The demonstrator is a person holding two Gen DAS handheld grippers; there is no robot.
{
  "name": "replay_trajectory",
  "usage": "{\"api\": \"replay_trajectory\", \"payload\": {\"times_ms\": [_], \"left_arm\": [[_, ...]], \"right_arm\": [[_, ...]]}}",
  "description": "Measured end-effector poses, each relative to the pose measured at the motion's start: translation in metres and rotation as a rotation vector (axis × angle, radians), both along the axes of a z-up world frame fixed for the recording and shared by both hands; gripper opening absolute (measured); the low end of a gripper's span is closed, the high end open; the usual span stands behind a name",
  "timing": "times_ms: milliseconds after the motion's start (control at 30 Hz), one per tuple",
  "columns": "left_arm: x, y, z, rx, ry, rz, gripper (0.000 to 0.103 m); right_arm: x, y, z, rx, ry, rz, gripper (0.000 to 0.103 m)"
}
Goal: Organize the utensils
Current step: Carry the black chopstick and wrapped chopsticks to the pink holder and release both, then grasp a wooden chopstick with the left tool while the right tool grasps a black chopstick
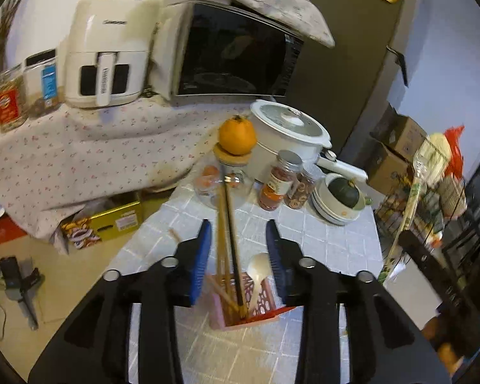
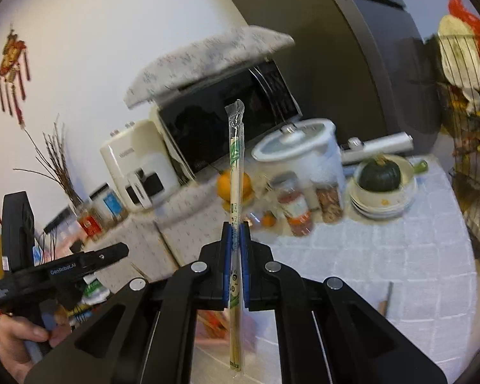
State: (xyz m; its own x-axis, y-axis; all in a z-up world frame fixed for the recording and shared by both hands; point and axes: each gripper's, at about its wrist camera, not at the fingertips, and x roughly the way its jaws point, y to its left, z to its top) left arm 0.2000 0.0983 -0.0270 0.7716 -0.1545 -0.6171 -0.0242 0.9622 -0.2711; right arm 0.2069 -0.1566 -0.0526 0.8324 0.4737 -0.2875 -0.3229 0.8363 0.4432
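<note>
Right claw (image 2: 236,233) pinches wrapped chopsticks (image 2: 235,160), not yet stowed. Left claw (image 1: 238,243) hangs spread above pink holder (image 1: 265,300) holding spoon (image 1: 259,272).

Left claw (image 1: 238,249): jaws spread wide, blue pads (image 1: 201,256) well apart and gripping nothing, pointed forward and slightly downward. Right claw (image 2: 236,249): jaws drawn close together, blue pads (image 2: 244,256) pressed on either side of a thin wrapped stick that stands roughly upright between them. In the right wrist view the person's left hand (image 2: 14,345) shows at lower left, fingers wrapped around the handle of the left device.
</note>
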Motion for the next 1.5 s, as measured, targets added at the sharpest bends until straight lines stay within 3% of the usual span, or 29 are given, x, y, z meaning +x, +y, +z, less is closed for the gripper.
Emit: {"api": "replay_trajectory", "payload": {"times_ms": [133, 333, 467, 533, 733, 833, 900, 1033, 1233, 1333, 1500], "left_arm": [[0.004, 0.02, -0.003, -0.04, 0.051, 0.04, 0.038], [0.007, 0.038, -0.014, -0.109, 0.141, 0.048, 0.038], [0.006, 0.052, -0.011, -0.123, 0.14, 0.068, 0.041], [0.006, 0.055, -0.011, -0.127, 0.143, 0.069, 0.043], [0.008, 0.051, -0.012, -0.122, 0.152, 0.049, 0.043], [0.008, 0.047, -0.01, -0.127, 0.148, 0.042, 0.043], [0.006, 0.043, -0.009, -0.117, 0.139, 0.03, 0.043], [0.005, 0.036, -0.009, -0.089, 0.136, 0.015, 0.043], [0.003, 0.026, -0.006, -0.088, 0.132, -0.014, 0.043], [-0.001, 0.014, -0.003, -0.075, 0.125, -0.049, 0.047], [-0.014, -0.022, 0.006, -0.047, 0.111, -0.139, 0.047]], "right_arm": [[0.005, 0.045, -0.002, -0.059, -0.056, -0.008, 0.005], [0.022, 0.099, -0.032, -0.117, -0.091, -0.067, 0.005], [0.025, 0.121, -0.053, -0.15, -0.098, -0.099, 0.006], [0.018, 0.129, -0.056, -0.196, -0.147, -0.124, 0.006], [0.007, 0.134, -0.054, -0.266, -0.159, -0.08, 0.007], [0.007, 0.123, -0.052, -0.221, -0.113, -0.064, 0.011], [0.004, 0.117, -0.049, -0.21, -0.108, -0.061, 0.019], [0.002, 0.107, -0.037, -0.214, -0.103, -0.036, 0.021], [0.004, 0.063, -0.004, -0.177, -0.042, -0.031, 0.035], [0.005, 0.023, 0.013, -0.153, 0.025, -0.049, 0.048], [0.011, -0.046, 0.009, -0.24, 0.225, -0.099, 0.05]]}}
